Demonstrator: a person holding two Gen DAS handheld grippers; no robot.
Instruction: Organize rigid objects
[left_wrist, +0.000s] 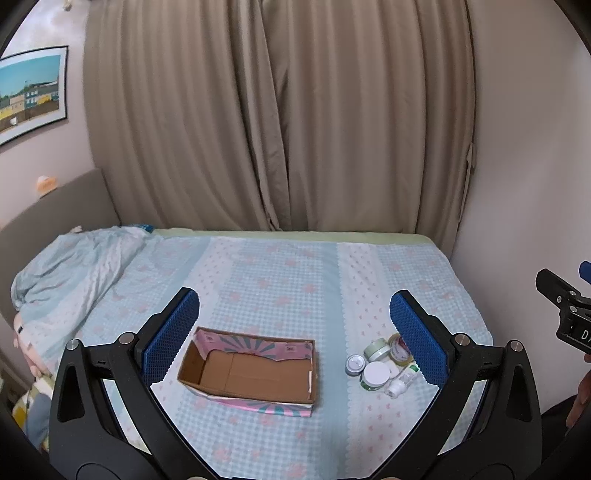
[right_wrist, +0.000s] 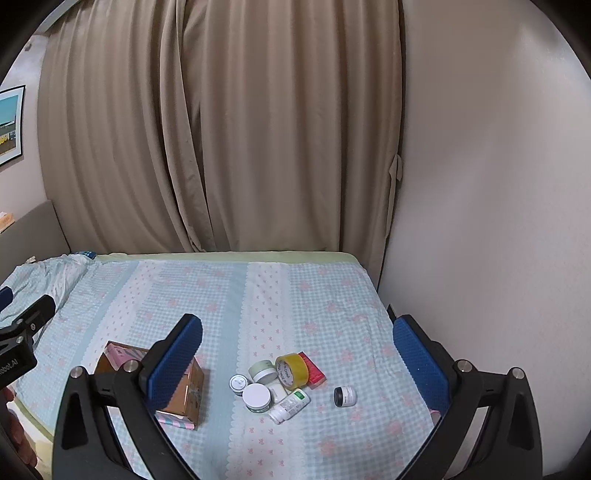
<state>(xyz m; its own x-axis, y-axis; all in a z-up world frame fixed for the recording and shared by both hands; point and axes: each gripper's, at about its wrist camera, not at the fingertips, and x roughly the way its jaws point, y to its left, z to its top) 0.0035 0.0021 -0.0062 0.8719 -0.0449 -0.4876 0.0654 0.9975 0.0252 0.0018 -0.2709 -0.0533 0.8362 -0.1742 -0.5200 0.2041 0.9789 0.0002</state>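
An empty cardboard box (left_wrist: 251, 373) with pink patterned sides sits on the bed; it also shows in the right wrist view (right_wrist: 184, 387). To its right lies a cluster: a white-lidded jar (right_wrist: 256, 397), a green jar (right_wrist: 263, 370), a small tin (right_wrist: 238, 383), a yellow tape roll (right_wrist: 291, 370), a red box (right_wrist: 312, 367) and a white bottle (right_wrist: 290, 405) on its side. A small dark-lidded jar (right_wrist: 345, 396) lies apart. My left gripper (left_wrist: 293, 332) is open above the box. My right gripper (right_wrist: 297, 350) is open above the cluster. Both are empty.
The bed (left_wrist: 280, 273) has a blue and pink checked sheet. A crumpled duvet (left_wrist: 70, 266) lies at the far left. Beige curtains (left_wrist: 280, 110) hang behind. A wall (right_wrist: 498, 221) runs along the bed's right edge.
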